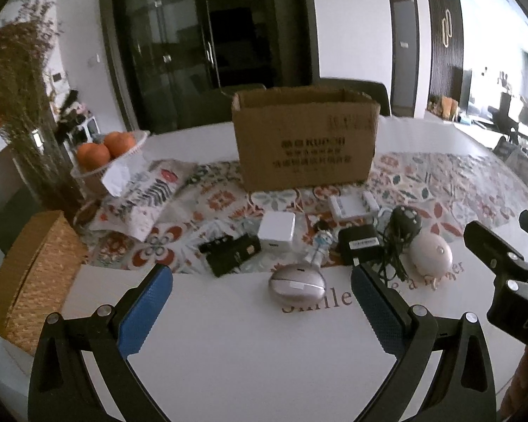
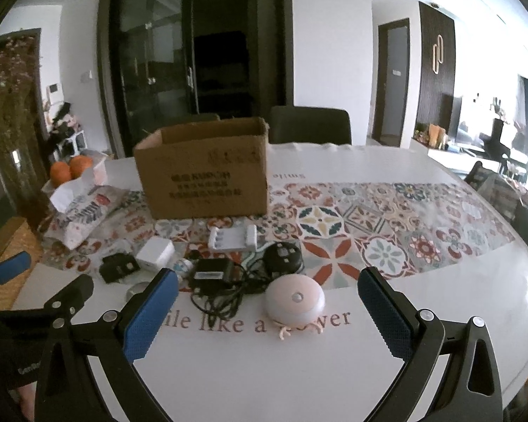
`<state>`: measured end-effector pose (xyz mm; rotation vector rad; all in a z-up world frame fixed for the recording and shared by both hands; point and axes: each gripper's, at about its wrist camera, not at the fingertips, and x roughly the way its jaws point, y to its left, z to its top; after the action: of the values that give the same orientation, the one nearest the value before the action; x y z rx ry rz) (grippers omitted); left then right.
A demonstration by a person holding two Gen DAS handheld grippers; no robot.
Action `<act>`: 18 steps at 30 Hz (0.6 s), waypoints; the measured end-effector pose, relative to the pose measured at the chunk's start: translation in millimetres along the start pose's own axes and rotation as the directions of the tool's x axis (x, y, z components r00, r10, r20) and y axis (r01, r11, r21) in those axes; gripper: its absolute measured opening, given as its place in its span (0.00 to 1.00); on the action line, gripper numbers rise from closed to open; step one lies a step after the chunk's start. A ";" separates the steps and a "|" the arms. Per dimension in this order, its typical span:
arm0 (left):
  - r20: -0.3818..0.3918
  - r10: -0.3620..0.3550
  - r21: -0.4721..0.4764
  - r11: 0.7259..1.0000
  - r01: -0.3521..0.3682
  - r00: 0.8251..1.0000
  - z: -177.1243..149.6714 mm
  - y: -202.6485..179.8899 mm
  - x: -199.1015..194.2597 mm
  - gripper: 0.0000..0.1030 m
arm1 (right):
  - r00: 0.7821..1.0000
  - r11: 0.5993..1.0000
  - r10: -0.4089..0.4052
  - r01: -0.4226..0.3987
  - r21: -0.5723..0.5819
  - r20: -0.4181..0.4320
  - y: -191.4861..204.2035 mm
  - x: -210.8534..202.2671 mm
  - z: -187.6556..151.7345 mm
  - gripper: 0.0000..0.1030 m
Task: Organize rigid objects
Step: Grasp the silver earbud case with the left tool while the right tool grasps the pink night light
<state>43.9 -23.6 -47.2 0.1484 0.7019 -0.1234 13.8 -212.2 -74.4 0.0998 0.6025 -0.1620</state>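
Over the near edge of the white surface [image 1: 228,344], the left tool [image 1: 260,292] and right tool [image 2: 267,299] both hang released, fingers spread wide and gripping nothing. Just beyond them, a pink oval case [image 1: 296,283] and a round pink lamp [image 2: 295,299] lie apart on the printed lettering. Behind these, at the near edge of the patterned cloth [image 2: 369,225], cluster a black adapter [image 2: 211,274] with tangled cord, a white cube charger [image 1: 276,231] and a small figurine [image 1: 321,246]. Farther back, mid-cloth, an open cardboard box [image 1: 304,140] stands upright.

White walls, dark glass-door cabinet [image 2: 179,70], dark chair [image 2: 309,125], bright right-hand windows [image 2: 510,112].
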 end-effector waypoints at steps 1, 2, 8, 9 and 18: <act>-0.010 -0.006 0.003 1.000 0.006 1.000 0.2 -1.8 4.5 1.00 | 1.000 1.000 -0.004 0.004 0.003 -0.009 -1.2 3.6 -0.4 1.00; -0.020 -0.007 0.007 1.000 0.007 1.000 0.7 -3.3 8.5 1.00 | 1.000 1.000 -0.009 0.009 0.008 -0.017 -3.0 7.3 -0.7 1.00; -0.077 -0.015 0.027 0.999 0.017 0.997 1.0 -9.7 33.5 1.00 | 0.997 0.999 -0.032 0.033 0.018 -0.071 -9.3 29.3 -3.7 1.00; -0.087 -0.016 0.028 0.999 0.019 0.996 0.6 -10.4 37.7 1.00 | 0.996 0.999 -0.038 0.040 0.019 -0.083 -10.6 34.8 -4.6 1.00; -0.164 -0.016 0.045 0.999 0.024 0.986 -4.0 -16.2 70.5 1.00 | 0.987 0.998 -0.047 0.054 0.039 -0.155 -16.4 66.5 -14.0 1.00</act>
<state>92.1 -43.2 -97.6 0.1977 0.8646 -0.1483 57.1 -234.5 -124.6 0.1394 0.7568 -0.2177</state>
